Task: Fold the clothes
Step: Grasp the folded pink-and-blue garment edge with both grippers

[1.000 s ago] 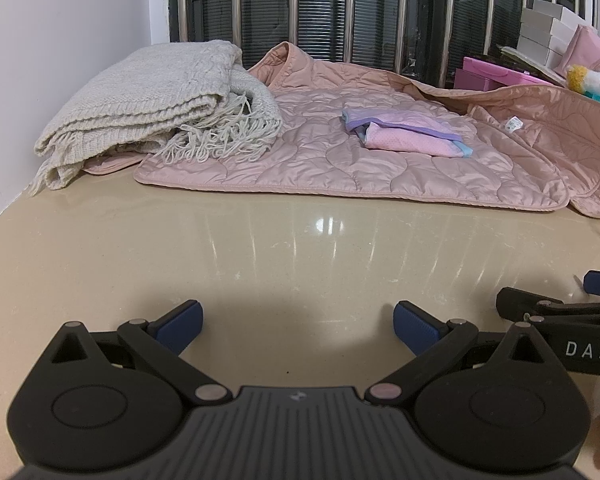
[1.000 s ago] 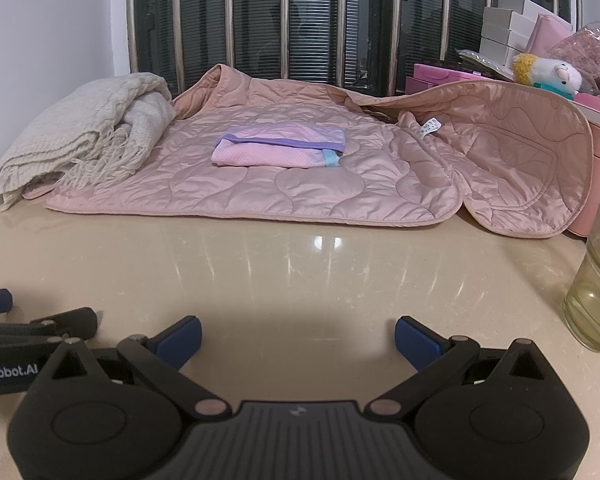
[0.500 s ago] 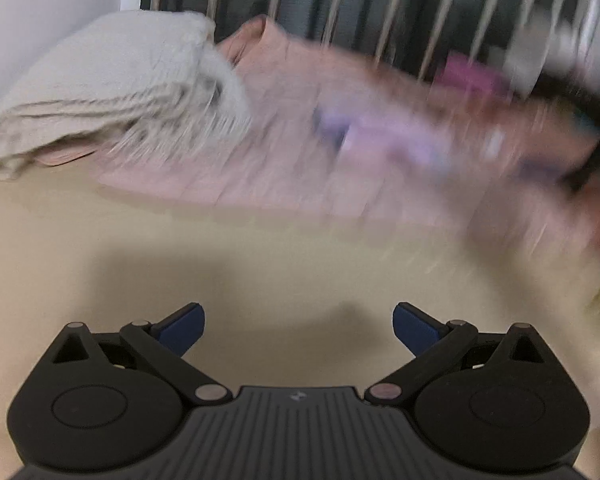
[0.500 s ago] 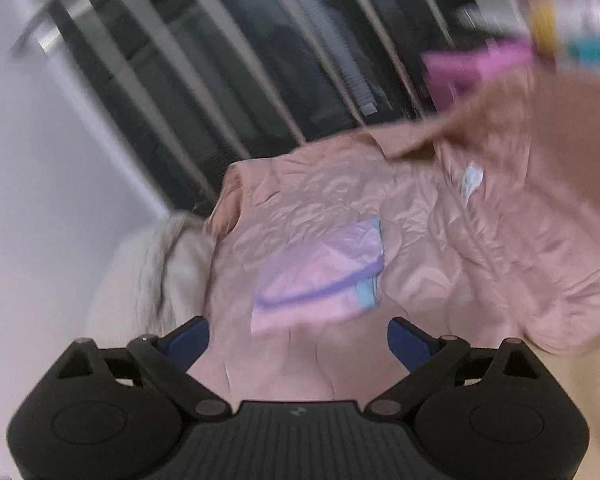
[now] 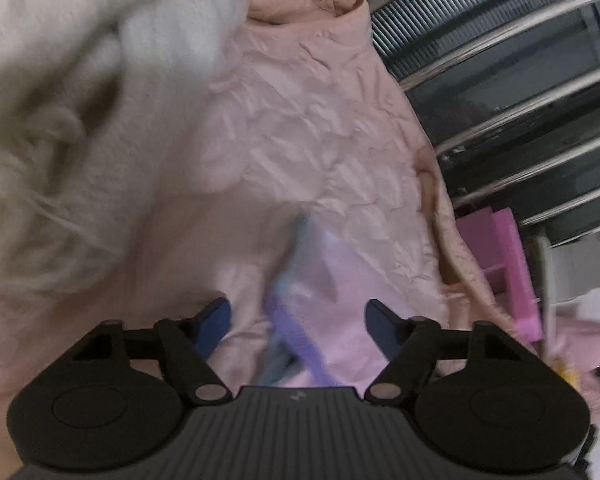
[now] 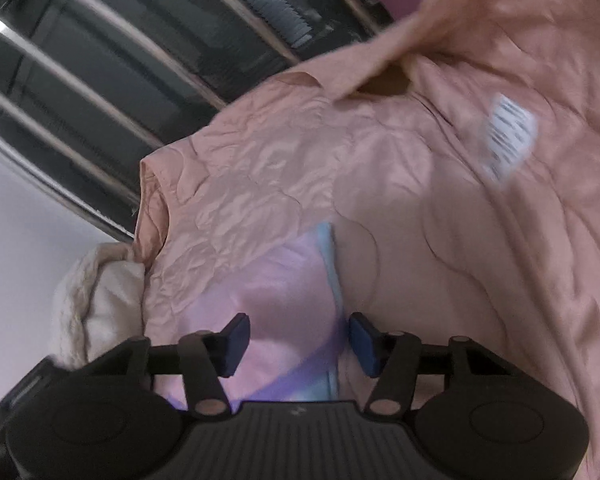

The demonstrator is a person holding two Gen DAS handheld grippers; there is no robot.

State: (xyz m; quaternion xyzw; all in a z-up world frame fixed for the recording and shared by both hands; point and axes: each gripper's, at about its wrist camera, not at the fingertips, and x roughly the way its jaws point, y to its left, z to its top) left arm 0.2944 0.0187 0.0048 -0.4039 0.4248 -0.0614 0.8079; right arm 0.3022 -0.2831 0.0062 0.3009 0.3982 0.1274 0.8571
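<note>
A small folded garment, pink with purple and light-blue edges, lies on a pink quilted blanket (image 5: 320, 140). In the left wrist view the folded garment (image 5: 320, 280) sits just ahead of and between the blue pads of my left gripper (image 5: 298, 322), whose jaws are closing without touching it. In the right wrist view the same garment (image 6: 292, 280) lies between the pads of my right gripper (image 6: 299, 342). These jaws are closing too and stand narrower, with the pads not visibly pressing on the cloth. Both views are tilted and blurred.
A cream knitted blanket (image 5: 80, 100) is heaped to the left of the quilt, and shows at the lower left as the cream blanket (image 6: 96, 300). The quilt (image 6: 420, 200) carries a white label (image 6: 508, 136). Window bars (image 6: 100, 60) stand behind. A pink box (image 5: 504, 264) sits at the right.
Both grippers have moved from the bare tabletop forward over the quilt to the folded garment. Both have rolled, so the views tilt, and both pairs of jaws have narrowed.
</note>
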